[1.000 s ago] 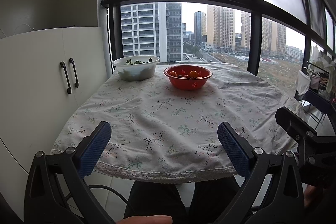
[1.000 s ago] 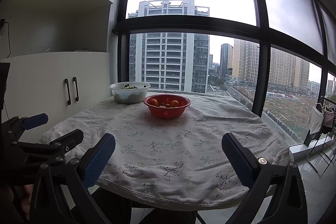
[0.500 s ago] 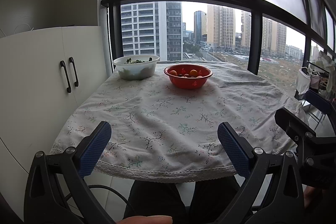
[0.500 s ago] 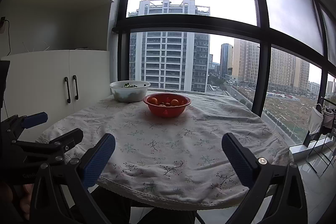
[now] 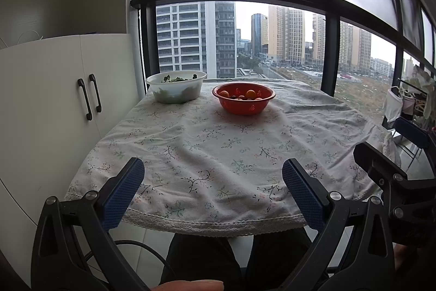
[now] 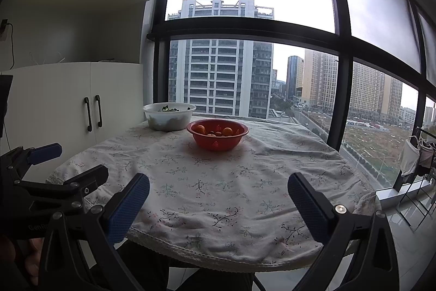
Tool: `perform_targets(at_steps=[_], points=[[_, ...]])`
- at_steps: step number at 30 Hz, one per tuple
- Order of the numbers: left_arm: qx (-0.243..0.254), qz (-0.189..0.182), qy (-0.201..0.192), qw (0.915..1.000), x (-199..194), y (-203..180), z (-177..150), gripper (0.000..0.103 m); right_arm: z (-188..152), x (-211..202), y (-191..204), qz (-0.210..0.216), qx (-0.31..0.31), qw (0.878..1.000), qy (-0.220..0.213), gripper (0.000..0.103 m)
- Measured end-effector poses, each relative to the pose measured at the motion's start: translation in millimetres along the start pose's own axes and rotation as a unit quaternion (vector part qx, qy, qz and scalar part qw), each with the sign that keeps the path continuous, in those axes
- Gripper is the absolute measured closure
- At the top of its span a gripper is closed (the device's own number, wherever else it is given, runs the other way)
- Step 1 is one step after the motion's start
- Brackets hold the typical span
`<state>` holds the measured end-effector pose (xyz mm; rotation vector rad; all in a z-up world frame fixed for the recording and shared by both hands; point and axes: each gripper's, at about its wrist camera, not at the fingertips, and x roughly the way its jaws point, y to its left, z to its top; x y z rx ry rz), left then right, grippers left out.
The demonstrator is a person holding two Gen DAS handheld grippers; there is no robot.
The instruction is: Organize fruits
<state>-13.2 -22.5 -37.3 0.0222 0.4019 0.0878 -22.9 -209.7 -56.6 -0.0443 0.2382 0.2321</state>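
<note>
The red bowl (image 5: 244, 102) of fruits is sitting upper centre, well beyond both grippers' spread, empty jaws.

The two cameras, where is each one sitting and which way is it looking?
Left wrist view: sits on the left gripper at the table's near edge, facing the window; the person's legs and the right gripper show.
Right wrist view: sits on the right gripper, facing the same way; the left gripper shows.
Both see the red bowl of fruit, the white bowl and the tablecloth.
</note>
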Motion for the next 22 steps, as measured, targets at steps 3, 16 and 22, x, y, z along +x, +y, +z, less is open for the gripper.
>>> perform_targets(at_steps=[3,16,22], points=[[0.000,0.000,0.000,1.0000,0.0,0.0,0.1,0.000,-0.4,0.1,0.3,0.000,-0.001,1.000,0.001,0.000],[-0.002,-0.004,0.002,1.0000,1.6,0.7,-3.3,0.000,-3.4,0.7,-1.4,0.000,-0.004,1.000,0.004,0.000],[-0.008,-0.010,0.010,0.9999,6.7,3.8,-3.6,0.000,-4.6,2.9,-4.6,0.001,-0.004,1.000,0.008,0.000]])
